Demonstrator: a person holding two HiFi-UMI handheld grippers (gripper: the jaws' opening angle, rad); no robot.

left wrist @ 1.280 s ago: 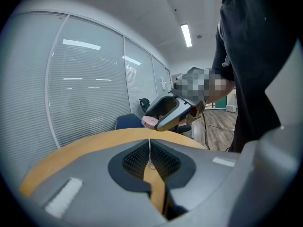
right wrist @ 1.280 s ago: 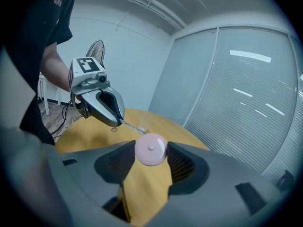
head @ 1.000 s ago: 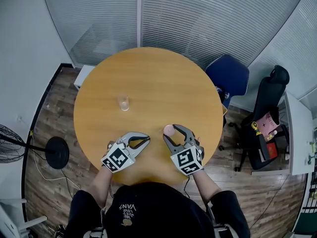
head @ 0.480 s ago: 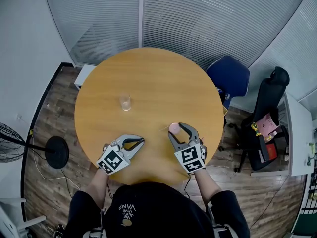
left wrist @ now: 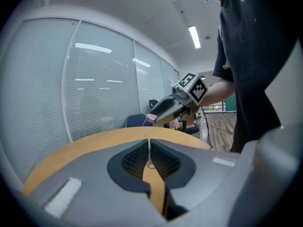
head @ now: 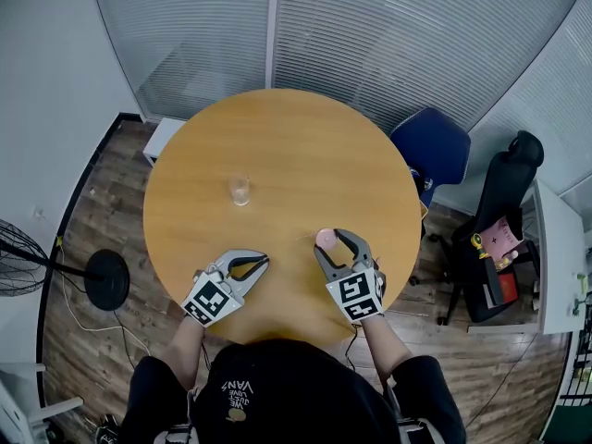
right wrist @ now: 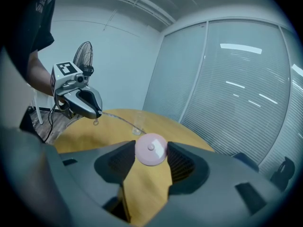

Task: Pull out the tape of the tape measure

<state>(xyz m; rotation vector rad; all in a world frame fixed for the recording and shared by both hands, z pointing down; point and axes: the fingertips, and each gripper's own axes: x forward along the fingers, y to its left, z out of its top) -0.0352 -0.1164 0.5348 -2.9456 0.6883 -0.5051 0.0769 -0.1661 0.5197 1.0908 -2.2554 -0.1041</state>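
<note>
A small round pink tape measure [head: 323,239] sits between the jaws of my right gripper [head: 330,240], which is shut on it just above the round wooden table [head: 277,137]. In the right gripper view the pink case [right wrist: 151,149] fills the gap between the pads. A thin tape [right wrist: 118,118] runs from it to my left gripper [right wrist: 97,113], with a small ring [right wrist: 96,122] hanging at the tip. My left gripper [head: 265,262] is shut on the tape end [left wrist: 148,148], a short way left of the right gripper.
A clear glass [head: 240,190] stands on the table to the far left of both grippers. A blue chair [head: 433,151] and a black chair [head: 495,211] stand to the right of the table. A fan stand [head: 108,280] is on the floor at the left.
The grippers have drawn apart: the left one moved left toward the near edge and the right one moved slightly right. The gap between them is wider, with the tape spanning it.
</note>
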